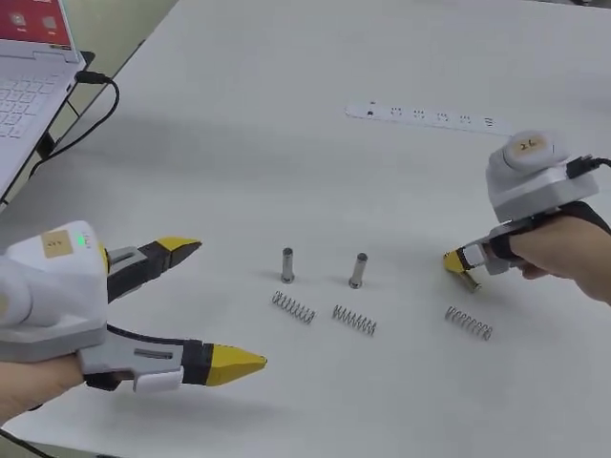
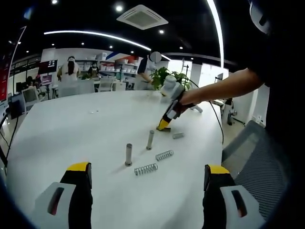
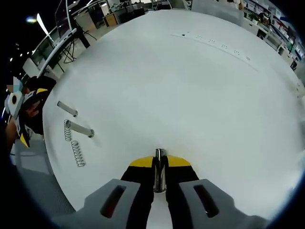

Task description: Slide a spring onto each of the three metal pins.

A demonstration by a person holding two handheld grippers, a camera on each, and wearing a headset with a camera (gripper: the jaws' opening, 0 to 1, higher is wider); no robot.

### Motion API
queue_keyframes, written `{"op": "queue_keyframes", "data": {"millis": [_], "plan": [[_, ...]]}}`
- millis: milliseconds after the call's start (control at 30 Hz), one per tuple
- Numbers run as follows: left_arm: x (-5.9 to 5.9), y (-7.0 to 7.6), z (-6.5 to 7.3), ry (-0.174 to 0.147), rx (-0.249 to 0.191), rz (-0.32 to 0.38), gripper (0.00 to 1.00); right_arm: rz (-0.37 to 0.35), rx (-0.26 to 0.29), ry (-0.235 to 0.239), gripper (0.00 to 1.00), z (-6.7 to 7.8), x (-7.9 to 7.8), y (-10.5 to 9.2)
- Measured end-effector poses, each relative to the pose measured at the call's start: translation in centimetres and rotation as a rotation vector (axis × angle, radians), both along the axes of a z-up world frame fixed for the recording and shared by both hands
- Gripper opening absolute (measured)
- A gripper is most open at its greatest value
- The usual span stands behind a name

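On the white counter (image 1: 286, 143), well to the person's side of the power strip (image 1: 430, 116), two metal pins are found standing upright side by side, the left pin (image 1: 287, 265) and the middle pin (image 1: 359, 270). Farther again from the strip, three springs are laid flat: the left spring (image 1: 293, 307), the middle spring (image 1: 354, 320) and the right spring (image 1: 469, 323). The third pin (image 1: 469, 281) is pinched between the pressed-together jaws of the right tool (image 1: 454, 260), between the strip's right end and the right spring. It is held slanted and low, and whether its end touches the counter cannot be told.

Several slips may be expected from this position. The third pin is gripped by narrow tips, so it could be twisted or dropped if the pinch is eased before it is stood square. Released at a slant, it would likely topple and roll. The right spring lies just beside the tool's tip and could be swept aside by it. No spring is yet threaded onto any pin.

The right hand (image 1: 563, 253) is held off the strip's right end, wrist raised, with the tool angled down and leftward. The left hand (image 1: 29, 382) is held far from the strip, with the left tool (image 1: 224, 303) level above the counter, its jaws spread wide and empty, pointed toward the upright pins.
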State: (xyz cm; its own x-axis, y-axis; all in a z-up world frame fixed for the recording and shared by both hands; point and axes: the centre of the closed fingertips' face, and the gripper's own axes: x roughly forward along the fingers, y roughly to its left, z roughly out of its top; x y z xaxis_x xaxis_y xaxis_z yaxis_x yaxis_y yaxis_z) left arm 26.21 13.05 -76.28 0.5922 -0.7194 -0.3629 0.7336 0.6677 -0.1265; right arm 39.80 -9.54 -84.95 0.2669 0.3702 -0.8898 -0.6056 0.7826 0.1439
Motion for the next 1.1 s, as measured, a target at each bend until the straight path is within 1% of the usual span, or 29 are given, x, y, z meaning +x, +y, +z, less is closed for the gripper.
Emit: {"op": "queue_keyframes", "data": {"millis": [133,267,633,733,800,900,933,1000,1033,1100], "plan": [[0.1,-0.1,0.0,-0.001,0.0,0.001,0.95,0.006,0.017,-0.011,0.05,0.3,-0.2,-0.2],[0.1,-0.2,0.1,-0.004,0.0,-0.001,0.95,0.008,0.049,-0.028,0.05,0.8,-0.4,-0.1],[0.0,-0.5,0.0,-0.004,0.003,-0.007,0.95,0.024,0.089,-0.074,0.05,1.3,-1.2,0.1],[0.0,-0.4,0.1,-0.005,0.006,-0.009,0.95,0.037,0.109,-0.101,0.05,1.7,-1.4,0.3],[0.0,-0.4,0.1,-0.006,0.006,-0.009,0.95,0.033,0.112,-0.105,0.05,1.9,-1.5,0.2],[0.2,-0.3,0.2,-0.01,0.006,-0.008,0.95,0.032,0.134,-0.13,0.05,2.4,-1.4,0.2],[0.2,-0.4,0.3,-0.01,0.005,-0.008,0.95,0.039,0.152,-0.152,0.05,2.7,-1.3,0.4],[0.2,-0.5,0.3,-0.011,0.007,-0.011,0.95,0.032,0.15,-0.156,0.05,2.8,-1.3,0.2],[0.2,-0.6,0.3,-0.012,0.006,-0.014,0.95,0.036,0.161,-0.17,0.05,3.0,-1.3,0.3],[0.2,-0.6,0.4,-0.013,0.007,-0.016,0.95,0.03,0.166,-0.179,0.05,3.1,-1.4,0.2]]}}
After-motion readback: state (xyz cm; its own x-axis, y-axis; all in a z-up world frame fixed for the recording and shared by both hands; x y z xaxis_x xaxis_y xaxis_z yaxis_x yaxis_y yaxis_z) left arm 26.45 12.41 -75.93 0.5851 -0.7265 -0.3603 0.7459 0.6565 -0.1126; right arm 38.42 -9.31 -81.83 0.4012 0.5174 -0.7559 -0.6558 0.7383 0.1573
